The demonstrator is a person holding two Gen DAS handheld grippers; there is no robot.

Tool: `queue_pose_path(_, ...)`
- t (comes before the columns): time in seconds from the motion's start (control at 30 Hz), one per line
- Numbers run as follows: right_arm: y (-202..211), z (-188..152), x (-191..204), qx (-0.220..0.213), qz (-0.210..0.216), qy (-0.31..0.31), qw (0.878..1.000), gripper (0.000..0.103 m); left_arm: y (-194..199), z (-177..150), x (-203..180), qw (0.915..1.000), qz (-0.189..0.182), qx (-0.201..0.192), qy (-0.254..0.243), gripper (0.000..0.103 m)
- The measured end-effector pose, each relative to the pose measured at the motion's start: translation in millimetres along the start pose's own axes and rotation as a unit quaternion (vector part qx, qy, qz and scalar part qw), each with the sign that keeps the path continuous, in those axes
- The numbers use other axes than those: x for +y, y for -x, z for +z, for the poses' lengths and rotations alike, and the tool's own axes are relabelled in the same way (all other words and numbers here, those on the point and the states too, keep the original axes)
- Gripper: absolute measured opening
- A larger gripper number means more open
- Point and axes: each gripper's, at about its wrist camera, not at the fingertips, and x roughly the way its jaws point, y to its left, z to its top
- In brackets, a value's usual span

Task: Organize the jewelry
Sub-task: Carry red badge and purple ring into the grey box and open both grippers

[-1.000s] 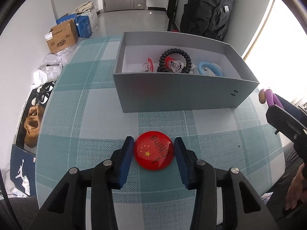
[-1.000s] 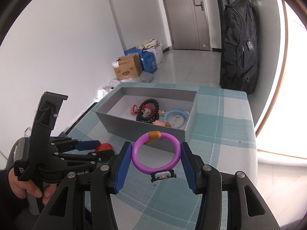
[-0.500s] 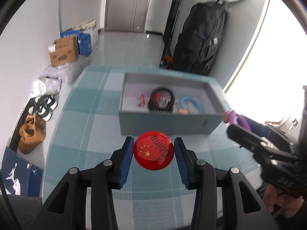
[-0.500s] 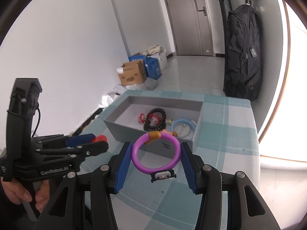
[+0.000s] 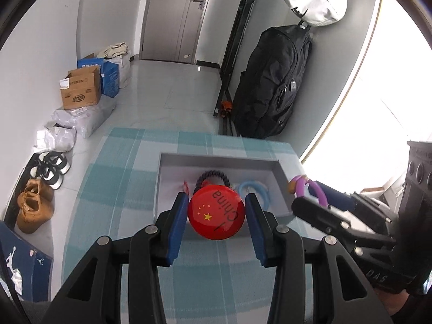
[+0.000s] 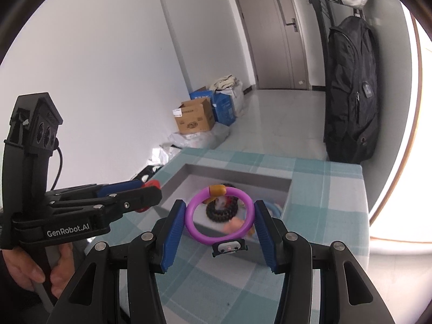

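Note:
My left gripper [image 5: 216, 216] is shut on a round red badge [image 5: 216, 212] with yellow stars and holds it above the near wall of the grey box [image 5: 216, 159]. My right gripper [image 6: 220, 222] is shut on a purple bracelet [image 6: 195, 225] with an orange bead and holds it above the box [image 6: 237, 172]. The right gripper also shows at the right of the left wrist view [image 5: 310, 197], the left one at the left of the right wrist view [image 6: 147, 197]. In the box lie a black beaded bracelet [image 5: 213, 174], a light blue ring [image 5: 252, 186] and a small red piece [image 5: 185, 186].
The box stands on a teal checked tablecloth [image 5: 121, 178]. Beyond the table are a black backpack [image 5: 272, 81], cardboard boxes [image 5: 79, 90], plastic bags and shoes [image 5: 35, 208] on the floor, and a closed door [image 5: 178, 16].
Both grippers have risen and moved forward over the box with their items held. The badge left the table and now hangs over the box's near wall.

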Motion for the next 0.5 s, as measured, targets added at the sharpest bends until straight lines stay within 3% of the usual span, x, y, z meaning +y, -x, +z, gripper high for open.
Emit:
queue_pose_path(0.23, -19, 22, -12, 0.0, 0.013, -0.017, 1.0, 0.05, -18, 20, 6, 0.9995, -0.025, -0.003, 0.017, 0.037)
queue_pose_path(0.5, -41, 28, -25, 0.022, 0.01, -0.029, 0.999, 0.05, -46, 28, 11, 0.9976, -0.059, 0.026, 0.025, 0.037)
